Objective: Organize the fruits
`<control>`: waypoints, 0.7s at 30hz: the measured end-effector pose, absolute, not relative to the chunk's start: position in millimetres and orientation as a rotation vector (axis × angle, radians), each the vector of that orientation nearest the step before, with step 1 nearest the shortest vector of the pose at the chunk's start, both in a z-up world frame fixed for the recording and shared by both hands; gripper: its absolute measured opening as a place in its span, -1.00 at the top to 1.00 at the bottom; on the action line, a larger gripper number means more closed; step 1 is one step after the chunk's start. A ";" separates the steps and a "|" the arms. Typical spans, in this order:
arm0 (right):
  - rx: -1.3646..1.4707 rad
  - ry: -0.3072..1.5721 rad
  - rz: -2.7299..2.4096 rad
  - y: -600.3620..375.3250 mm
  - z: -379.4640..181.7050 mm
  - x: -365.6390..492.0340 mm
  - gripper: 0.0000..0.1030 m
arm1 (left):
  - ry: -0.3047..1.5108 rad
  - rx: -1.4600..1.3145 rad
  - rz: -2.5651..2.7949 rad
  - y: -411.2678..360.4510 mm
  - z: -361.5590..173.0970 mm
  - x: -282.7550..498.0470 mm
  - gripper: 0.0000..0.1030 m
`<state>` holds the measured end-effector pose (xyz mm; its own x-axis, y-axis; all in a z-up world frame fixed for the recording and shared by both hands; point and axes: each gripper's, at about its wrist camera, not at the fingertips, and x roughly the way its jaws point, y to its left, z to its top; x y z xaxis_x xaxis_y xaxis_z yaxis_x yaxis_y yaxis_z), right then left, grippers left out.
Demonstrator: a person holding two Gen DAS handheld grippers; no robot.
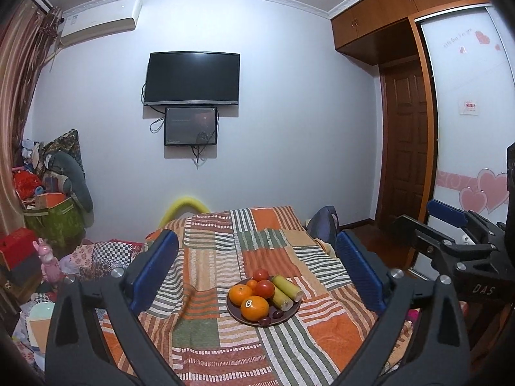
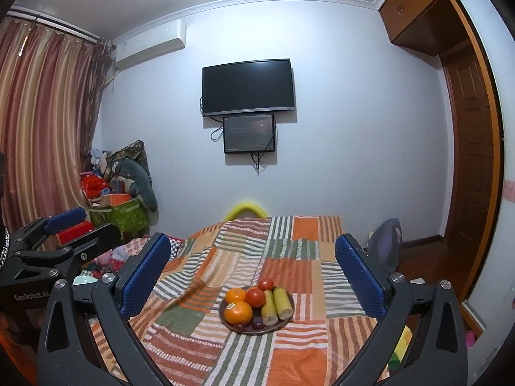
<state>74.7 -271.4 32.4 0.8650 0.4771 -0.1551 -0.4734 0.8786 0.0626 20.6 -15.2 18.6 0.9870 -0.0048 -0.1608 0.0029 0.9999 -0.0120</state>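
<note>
A dark round plate (image 1: 291,317) (image 2: 287,321) sits on the patchwork blanket (image 1: 225,337) (image 2: 289,257). It holds oranges (image 1: 254,307) (image 2: 238,312), red tomatoes (image 1: 264,288) (image 2: 256,297), two yellow-green cane pieces (image 1: 287,287) (image 2: 280,302) and small dark fruits (image 1: 277,314) (image 2: 256,324). My left gripper (image 1: 257,263) is open and empty, held above and before the plate. My right gripper (image 2: 254,263) is likewise open and empty. Each shows at the edge of the other's view: right gripper (image 1: 447,225), left gripper (image 2: 64,228).
The blanket covers a bed-like surface running to the far wall. A pile of bags, boxes and toys (image 1: 48,212) (image 2: 119,193) lies at the left. A wooden door (image 1: 405,148) and wardrobe (image 1: 470,96) stand at the right. A TV (image 1: 192,78) hangs on the wall.
</note>
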 end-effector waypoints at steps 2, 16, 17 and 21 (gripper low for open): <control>0.022 0.170 0.499 -271.5 32.2 74.8 -0.98 | 0.164 -0.012 -0.005 -15.7 17.6 21.0 -0.94; 0.019 0.175 0.505 -269.5 32.3 71.5 -0.99 | 0.170 -0.011 -0.010 -18.3 18.4 20.4 -0.95; 0.019 0.176 0.505 -269.5 32.0 71.8 -0.99 | 0.171 -0.010 -0.010 -18.7 17.9 20.6 -0.95; 0.021 0.179 0.505 -268.5 33.2 71.5 -0.99 | 0.169 -0.011 -0.007 -19.6 16.9 20.9 -0.95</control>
<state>71.5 -268.5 33.2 0.8599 0.4830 -0.1650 -0.4793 0.8753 0.0643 20.9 -19.6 16.9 0.9857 -0.0083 -0.1680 0.0064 0.9999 -0.0117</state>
